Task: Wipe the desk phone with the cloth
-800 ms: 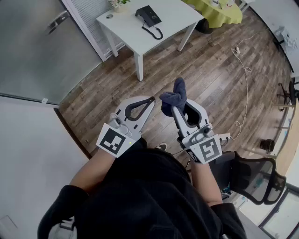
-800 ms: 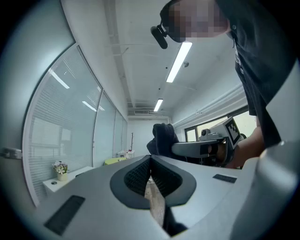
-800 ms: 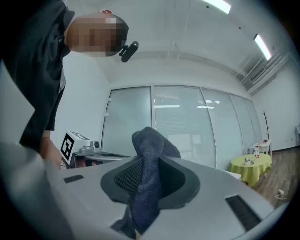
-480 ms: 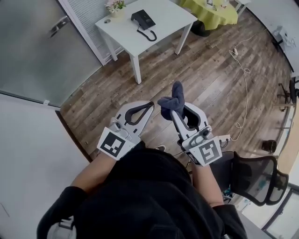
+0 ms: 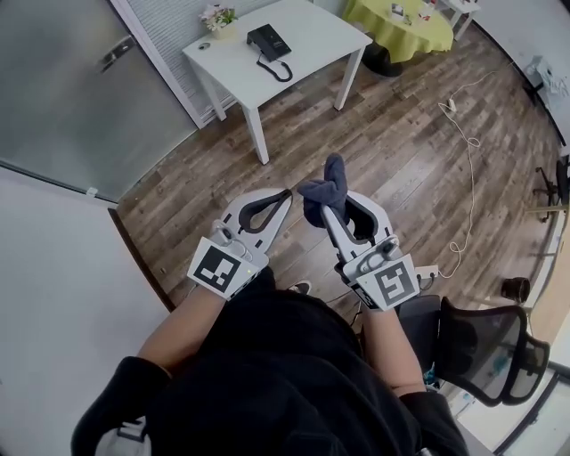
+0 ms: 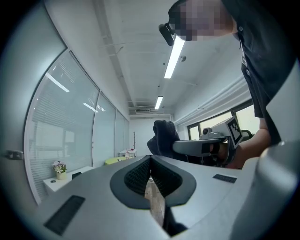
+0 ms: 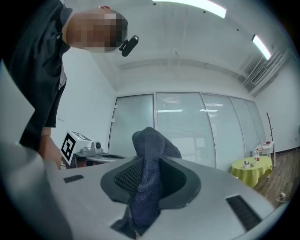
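A black desk phone (image 5: 268, 39) with a coiled cord lies on a white table (image 5: 307, 36) far ahead in the head view. A dark blue cloth (image 5: 324, 189) is bunched at the tip of my right gripper (image 5: 333, 198), which is shut on it; the cloth (image 7: 149, 173) fills the jaws in the right gripper view. My left gripper (image 5: 286, 193) is shut with nothing in it, held beside the right one, well short of the table. In the left gripper view the cloth (image 6: 162, 136) shows past the left gripper (image 6: 150, 161).
A small flower pot (image 5: 220, 20) stands on the white table's left end. A round table with a yellow-green cover (image 5: 407, 22) is behind it. A cable with a power strip (image 5: 461, 151) trails across the wood floor. A black mesh chair (image 5: 488, 343) is at my right. Glass partitions (image 5: 62, 89) run along the left.
The white table and phone have slid up and left in the head view, appearing smaller. Both grippers keep their pose, the cloth still held in the right one.
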A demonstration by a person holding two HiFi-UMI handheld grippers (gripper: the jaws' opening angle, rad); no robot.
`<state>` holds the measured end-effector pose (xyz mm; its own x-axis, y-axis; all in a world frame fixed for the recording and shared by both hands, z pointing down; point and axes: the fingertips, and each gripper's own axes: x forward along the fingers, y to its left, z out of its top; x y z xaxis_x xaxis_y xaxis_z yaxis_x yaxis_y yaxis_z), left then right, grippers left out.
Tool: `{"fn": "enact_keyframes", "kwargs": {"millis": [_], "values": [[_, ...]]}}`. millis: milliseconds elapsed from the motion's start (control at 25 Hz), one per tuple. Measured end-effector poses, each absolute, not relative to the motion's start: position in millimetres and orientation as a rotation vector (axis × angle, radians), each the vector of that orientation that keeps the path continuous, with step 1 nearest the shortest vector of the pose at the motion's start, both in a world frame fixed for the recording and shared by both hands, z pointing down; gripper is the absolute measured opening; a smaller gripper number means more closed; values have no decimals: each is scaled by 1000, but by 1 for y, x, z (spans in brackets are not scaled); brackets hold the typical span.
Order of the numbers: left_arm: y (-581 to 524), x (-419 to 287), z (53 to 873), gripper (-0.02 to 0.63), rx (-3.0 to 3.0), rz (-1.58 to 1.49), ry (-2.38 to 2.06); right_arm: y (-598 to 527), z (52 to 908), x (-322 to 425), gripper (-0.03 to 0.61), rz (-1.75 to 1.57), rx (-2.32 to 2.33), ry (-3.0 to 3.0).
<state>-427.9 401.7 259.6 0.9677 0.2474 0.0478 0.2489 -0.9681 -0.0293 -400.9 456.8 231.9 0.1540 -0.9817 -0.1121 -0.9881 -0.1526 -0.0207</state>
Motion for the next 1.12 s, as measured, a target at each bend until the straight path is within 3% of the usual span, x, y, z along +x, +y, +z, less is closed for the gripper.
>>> {"fn": "enact_keyframes", "kwargs": {"millis": [1120], "values": [[207, -277, 266, 9, -3138, -7, -474, 265, 247, -258, 101, 18, -2356, 1975]]}}
